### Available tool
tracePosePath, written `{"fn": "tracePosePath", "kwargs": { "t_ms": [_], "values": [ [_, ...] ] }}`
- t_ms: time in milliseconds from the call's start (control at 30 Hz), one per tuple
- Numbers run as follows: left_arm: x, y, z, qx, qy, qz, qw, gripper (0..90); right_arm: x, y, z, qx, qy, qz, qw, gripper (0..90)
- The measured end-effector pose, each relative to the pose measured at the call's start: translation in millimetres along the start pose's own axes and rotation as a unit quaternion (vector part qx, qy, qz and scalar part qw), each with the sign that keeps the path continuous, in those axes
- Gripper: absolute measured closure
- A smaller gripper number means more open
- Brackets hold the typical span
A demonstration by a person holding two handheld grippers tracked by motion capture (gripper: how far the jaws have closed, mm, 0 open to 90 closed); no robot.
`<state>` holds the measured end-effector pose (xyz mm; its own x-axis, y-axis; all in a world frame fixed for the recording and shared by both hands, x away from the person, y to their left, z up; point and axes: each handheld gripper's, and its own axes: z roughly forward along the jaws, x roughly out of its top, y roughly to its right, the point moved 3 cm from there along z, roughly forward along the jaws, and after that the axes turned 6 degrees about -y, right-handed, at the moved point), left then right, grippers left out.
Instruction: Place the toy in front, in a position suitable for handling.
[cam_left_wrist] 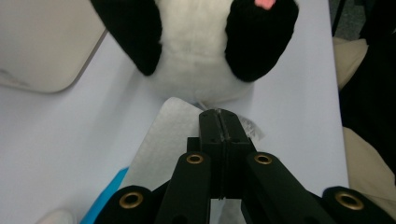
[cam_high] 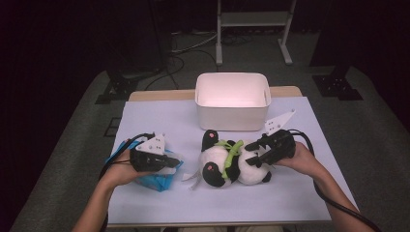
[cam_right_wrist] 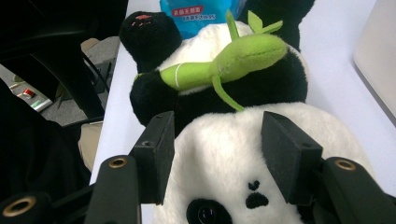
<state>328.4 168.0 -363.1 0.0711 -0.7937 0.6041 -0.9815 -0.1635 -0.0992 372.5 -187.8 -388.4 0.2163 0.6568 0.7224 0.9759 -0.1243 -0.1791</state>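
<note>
Left gripper (cam_left_wrist: 223, 122): jaws pressed together, pinching the edge of a white wet wipe (cam_left_wrist: 163, 140) drawn from the blue wipes pack (cam_high: 155, 178) beneath it. Just ahead of its tips, the plush panda (cam_high: 232, 164), lying on the white table (cam_high: 159, 121). Right gripper (cam_right_wrist: 217, 154): jaws spread, one either side of the panda's white head, pads apparently not pressing. Beyond those jaws, a green bamboo stalk (cam_right_wrist: 233, 60) across the panda's chest. Farther off, a white bin (cam_high: 232, 99).
</note>
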Motion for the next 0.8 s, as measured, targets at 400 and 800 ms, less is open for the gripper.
{"fn": "tracePosePath", "kwargs": {
  "t_ms": [400,800],
  "values": [
    [37.8,-1.6,7.7,-0.014,0.006,0.032,0.9994,90.0,-2.1,-1.6,-9.9,-0.007,0.007,0.002,0.9999,44.0],
    [94.7,-2.7,32.5,-0.045,0.018,0.067,0.9965,90.0,-15.7,-6.2,-25.3,-0.02,0.004,0.01,0.9997,42.7]
  ]
}}
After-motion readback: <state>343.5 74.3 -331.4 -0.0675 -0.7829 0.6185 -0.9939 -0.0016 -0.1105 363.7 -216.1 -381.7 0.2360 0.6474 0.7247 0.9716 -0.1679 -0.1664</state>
